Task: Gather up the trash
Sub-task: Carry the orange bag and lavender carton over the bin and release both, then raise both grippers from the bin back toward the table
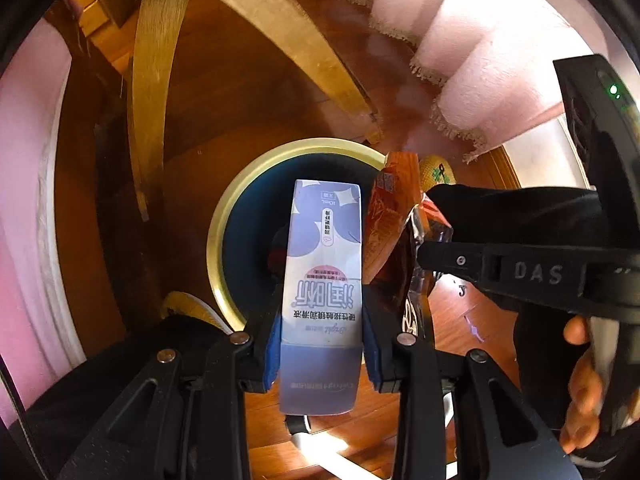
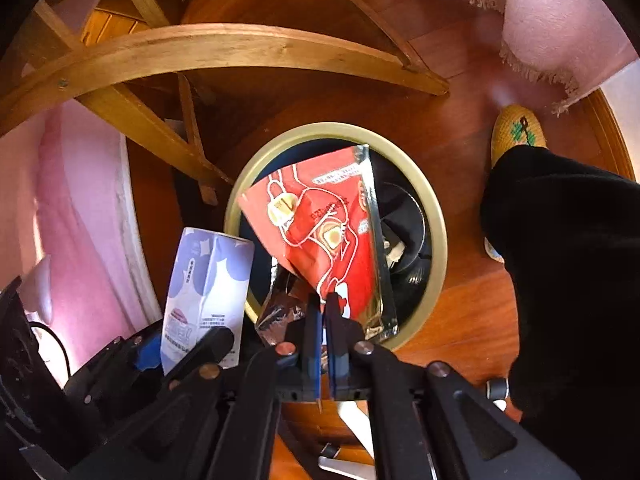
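Black linkage arms fill the bottom of both wrist views. L gripper points straight down, blue pads clenched on a tall white-and-lilac box w/ printed text; the box stands up between the fingers, its far end over the bin's mouth. Bin: round, pale yellow-green rim, dark inside, sitting on the wood floor.

R gripper tilted downward, jaws nearly together, pinching the lower edge of a red foil wrapper. Wrapper hangs over the bin opening, silver edge along its 3 o'clock side, crumpled clear foil at its 7 o'clock. In the right wrist view the box shows at 8 o'clock of the wrapper, near the bin rim, w/ the L gripper around its base.

From the left wrist view the wrapper sits just at 3 o'clock of the box, close beside it; can't tell if they touch. R gripper's black body w/ raised lettering crosses at 3 o'clock, a hand wrapped on its grip at 4 o'clock.

Bent-wood chair legs arc across at 12 o'clock past the bin. Pink fringed cloth at 1–2 o'clock. Yellow knit slipper and a black trouser leg at 3 o'clock of the bin.
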A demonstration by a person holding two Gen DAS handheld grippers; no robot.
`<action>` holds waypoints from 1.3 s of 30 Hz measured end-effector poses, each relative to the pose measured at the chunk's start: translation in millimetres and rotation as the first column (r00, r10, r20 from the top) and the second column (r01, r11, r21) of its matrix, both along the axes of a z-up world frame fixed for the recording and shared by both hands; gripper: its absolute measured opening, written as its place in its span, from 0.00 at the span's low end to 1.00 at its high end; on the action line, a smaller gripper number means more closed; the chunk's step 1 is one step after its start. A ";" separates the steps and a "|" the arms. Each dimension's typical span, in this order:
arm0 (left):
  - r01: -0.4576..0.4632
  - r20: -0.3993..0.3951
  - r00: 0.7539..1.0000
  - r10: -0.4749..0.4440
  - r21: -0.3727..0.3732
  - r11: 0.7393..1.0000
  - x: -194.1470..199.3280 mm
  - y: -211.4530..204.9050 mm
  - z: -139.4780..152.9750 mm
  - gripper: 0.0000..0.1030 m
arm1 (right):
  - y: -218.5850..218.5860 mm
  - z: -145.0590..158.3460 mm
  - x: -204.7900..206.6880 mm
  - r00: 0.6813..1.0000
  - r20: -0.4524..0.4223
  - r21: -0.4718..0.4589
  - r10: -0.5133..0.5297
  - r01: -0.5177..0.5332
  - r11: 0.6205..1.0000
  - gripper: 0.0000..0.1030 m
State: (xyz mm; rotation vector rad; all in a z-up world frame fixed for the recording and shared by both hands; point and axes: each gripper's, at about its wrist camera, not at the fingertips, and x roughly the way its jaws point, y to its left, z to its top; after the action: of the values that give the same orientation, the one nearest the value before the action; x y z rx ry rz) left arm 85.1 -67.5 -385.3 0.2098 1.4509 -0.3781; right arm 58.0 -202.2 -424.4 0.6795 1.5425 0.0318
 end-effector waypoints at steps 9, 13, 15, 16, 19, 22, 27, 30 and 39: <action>-0.070 -0.056 0.996 0.071 0.014 0.997 17.2 10.6 -24.6 0.35 | 7.0 -21.0 10.2 0.997 -0.079 -0.011 -0.006 0.005 1.000 0.46; -0.101 -0.033 0.994 0.101 0.014 0.995 18.6 14.3 -22.1 0.65 | 4.8 -22.8 10.5 0.998 -0.060 -0.016 -0.022 0.021 1.000 0.68; -0.109 -0.023 0.994 0.110 0.015 0.994 19.0 15.3 -22.0 0.69 | 3.4 -21.7 9.8 0.998 -0.052 -0.025 -0.022 0.021 0.999 0.68; -0.112 -0.021 0.993 0.113 0.019 0.993 18.8 15.7 -22.1 0.69 | 2.7 -20.9 9.4 0.999 -0.049 -0.036 -0.022 0.020 0.999 0.68; -0.120 -0.013 0.993 0.121 0.036 0.992 17.3 17.6 -23.9 0.71 | 2.0 -20.9 8.3 0.999 -0.050 -0.091 -0.007 0.002 0.996 0.68; -0.124 0.004 0.992 0.124 0.040 0.991 16.3 19.1 -22.5 0.71 | 5.0 -18.0 7.5 0.999 -0.039 -0.144 0.028 -0.033 0.989 0.68; -0.134 0.045 0.990 0.132 0.029 0.991 14.2 19.5 -11.9 0.71 | 14.5 -9.8 9.2 0.996 -0.007 -0.194 0.086 -0.086 0.977 0.68; -0.134 0.059 0.990 0.132 0.031 0.991 12.2 21.3 -7.7 0.72 | 14.7 -5.8 7.9 0.995 0.010 -0.212 0.101 -0.096 0.973 0.68; -0.166 0.081 0.983 0.165 -0.001 0.986 7.0 30.1 4.4 0.72 | 20.2 15.1 1.8 0.986 0.064 -0.280 0.154 -0.131 0.951 0.68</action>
State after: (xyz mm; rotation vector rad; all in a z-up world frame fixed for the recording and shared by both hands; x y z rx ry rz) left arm 92.1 -37.4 -380.9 0.1068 1.3792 -0.2273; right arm 59.8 -182.0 -409.3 0.3408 1.4763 -0.0449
